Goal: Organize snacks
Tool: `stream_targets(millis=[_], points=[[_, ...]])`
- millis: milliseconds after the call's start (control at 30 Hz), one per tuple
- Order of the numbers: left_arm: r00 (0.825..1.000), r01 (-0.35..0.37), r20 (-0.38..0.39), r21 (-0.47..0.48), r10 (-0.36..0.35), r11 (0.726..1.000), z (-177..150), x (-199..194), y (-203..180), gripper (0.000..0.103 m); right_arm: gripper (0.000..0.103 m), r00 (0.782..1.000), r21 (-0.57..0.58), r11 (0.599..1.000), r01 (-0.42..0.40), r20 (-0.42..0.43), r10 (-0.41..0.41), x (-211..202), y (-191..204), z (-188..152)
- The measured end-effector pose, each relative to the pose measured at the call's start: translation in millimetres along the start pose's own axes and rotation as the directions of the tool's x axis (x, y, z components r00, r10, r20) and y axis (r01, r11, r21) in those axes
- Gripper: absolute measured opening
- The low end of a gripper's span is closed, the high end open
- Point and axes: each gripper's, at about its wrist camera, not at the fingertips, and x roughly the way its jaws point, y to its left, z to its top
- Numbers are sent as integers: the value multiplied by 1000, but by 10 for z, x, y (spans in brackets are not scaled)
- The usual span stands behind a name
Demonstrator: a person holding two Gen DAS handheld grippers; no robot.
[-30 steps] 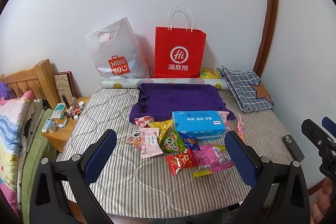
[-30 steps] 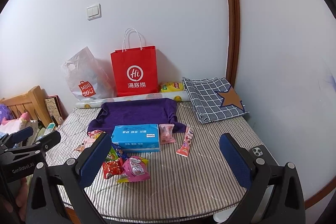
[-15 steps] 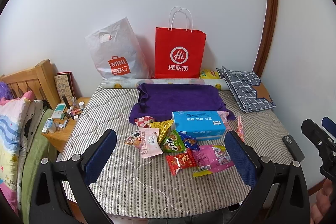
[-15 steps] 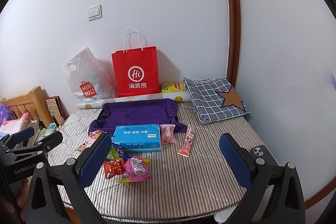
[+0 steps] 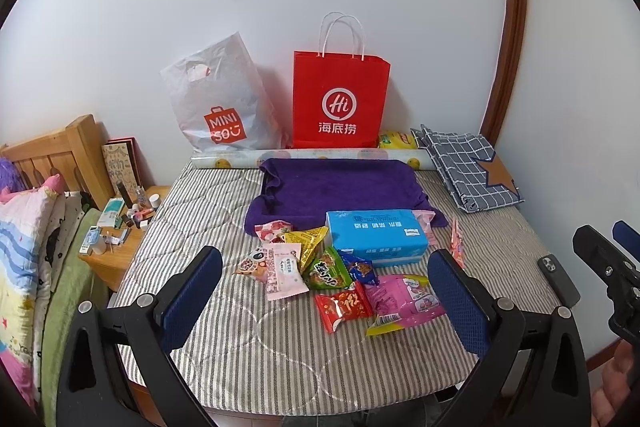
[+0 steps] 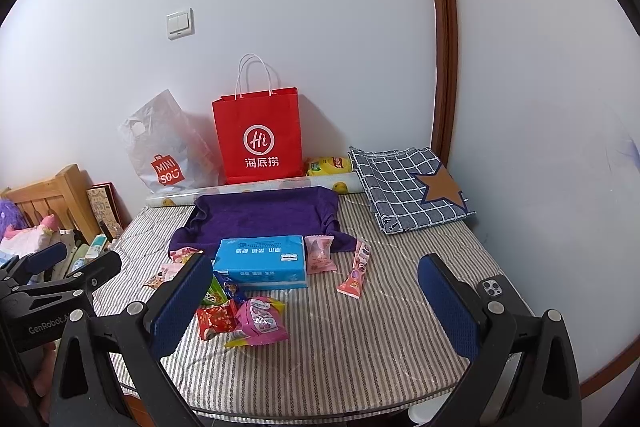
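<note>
Several snack packets lie in a loose heap mid-table: a red packet (image 5: 343, 307), a pink bag (image 5: 404, 297), a green packet (image 5: 326, 269), a yellow one (image 5: 306, 241) and a pale pink pack (image 5: 285, 269). A blue tissue box (image 5: 375, 235) sits behind them. A slim pink stick snack (image 6: 355, 269) and a pink candy pack (image 6: 319, 254) lie right of the box. My left gripper (image 5: 326, 301) hovers open in front of the heap, holding nothing. My right gripper (image 6: 316, 301) is open and empty too, near the table's front edge.
A red paper bag (image 5: 340, 103) and a white plastic bag (image 5: 220, 107) stand against the wall, behind a purple towel (image 5: 340, 189). A checked cloth (image 6: 412, 183) lies back right, a phone (image 6: 496, 291) front right. A cluttered bedside stand (image 5: 120, 227) sits left.
The right wrist view has crept slightly forward and left; the left gripper has hardly moved. Nothing on the table has shifted.
</note>
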Motion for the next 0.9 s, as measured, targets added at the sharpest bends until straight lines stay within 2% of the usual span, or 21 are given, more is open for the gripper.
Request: stream_targets(millis=[667, 900], points=[[1000, 10, -8, 5, -10, 1000, -52, 45, -43, 102, 103, 1000, 15, 1000, 0, -6, 0, 47, -60, -21], [1000, 24, -17, -1, -24, 1000, -90, 191, -36, 102, 103, 1000, 2, 1000, 10, -25, -10, 199, -39, -65]])
